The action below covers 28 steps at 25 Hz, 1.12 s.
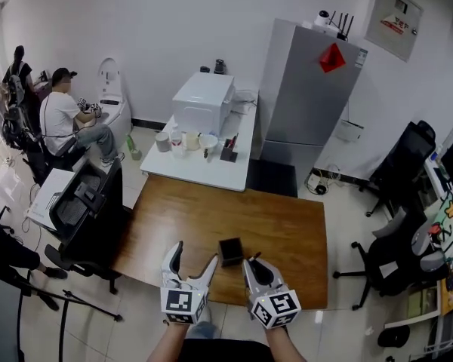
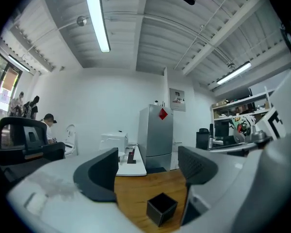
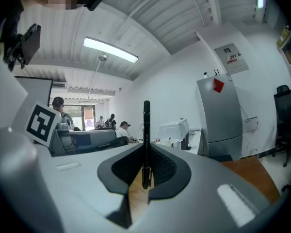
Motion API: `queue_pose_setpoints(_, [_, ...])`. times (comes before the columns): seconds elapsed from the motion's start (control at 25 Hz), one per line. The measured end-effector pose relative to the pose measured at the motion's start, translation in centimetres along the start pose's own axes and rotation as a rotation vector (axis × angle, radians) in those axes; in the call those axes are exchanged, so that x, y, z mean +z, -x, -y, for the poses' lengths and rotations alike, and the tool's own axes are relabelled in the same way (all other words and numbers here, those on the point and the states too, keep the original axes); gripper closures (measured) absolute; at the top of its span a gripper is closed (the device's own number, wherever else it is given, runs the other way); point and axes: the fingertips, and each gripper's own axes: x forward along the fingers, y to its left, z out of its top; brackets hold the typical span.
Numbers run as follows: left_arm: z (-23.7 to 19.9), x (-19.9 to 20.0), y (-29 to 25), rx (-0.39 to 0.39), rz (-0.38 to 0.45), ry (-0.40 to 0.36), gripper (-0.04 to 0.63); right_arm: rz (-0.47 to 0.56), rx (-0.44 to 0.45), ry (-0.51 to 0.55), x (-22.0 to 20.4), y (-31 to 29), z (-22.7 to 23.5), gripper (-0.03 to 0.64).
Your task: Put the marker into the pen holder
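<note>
A black cube-shaped pen holder [image 1: 230,250] stands near the front edge of the wooden table [image 1: 211,225]. In the left gripper view the pen holder [image 2: 161,208] lies low between the jaws and a little ahead of them. My left gripper [image 1: 193,265] hovers just left of it, open, with nothing between its fingers [image 2: 103,171]. My right gripper [image 1: 254,268] is just right of the holder, shut on a slim black marker [image 3: 146,140]. The marker stands upright between the pads and sticks out well above them.
Beyond the wooden table stands a white table [image 1: 238,173] with a white appliance [image 1: 204,100] and small items. A grey fridge [image 1: 306,96] is behind it. A black office chair [image 1: 83,210] stands at the left and more chairs [image 1: 392,255] at the right. A person [image 1: 64,119] sits far left.
</note>
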Motion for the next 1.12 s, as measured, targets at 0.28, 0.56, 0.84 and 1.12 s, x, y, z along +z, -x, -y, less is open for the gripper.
queue_pose_setpoints(0.28, [-2.5, -0.8, -3.8, -0.064, -0.032, 0.023, 0.207, -0.043, -0.029, -0.024, -1.3, -4.8, 1.0, 0.58])
queue_pose_setpoints(0.56, [-3.0, -1.1, -5.7, -0.045, -0.053, 0.031, 0.207, -0.181, -0.003, -0.006, -5.2, -8.2, 4.1, 0.58])
queue_pose_setpoints(0.84, [-4.4, -1.4, -6.2, 0.027, -0.06, 0.048, 0.207, -0.326, -0.046, 0.02, -12.0, -13.3, 9.3, 0.58])
queue_pose_setpoints(1.12, [-3.5, -2.3, -6.2, 0.039, -0.09, 0.054, 0.207, -0.408, -0.062, 0.019, -15.7, -15.6, 10.7, 0.578])
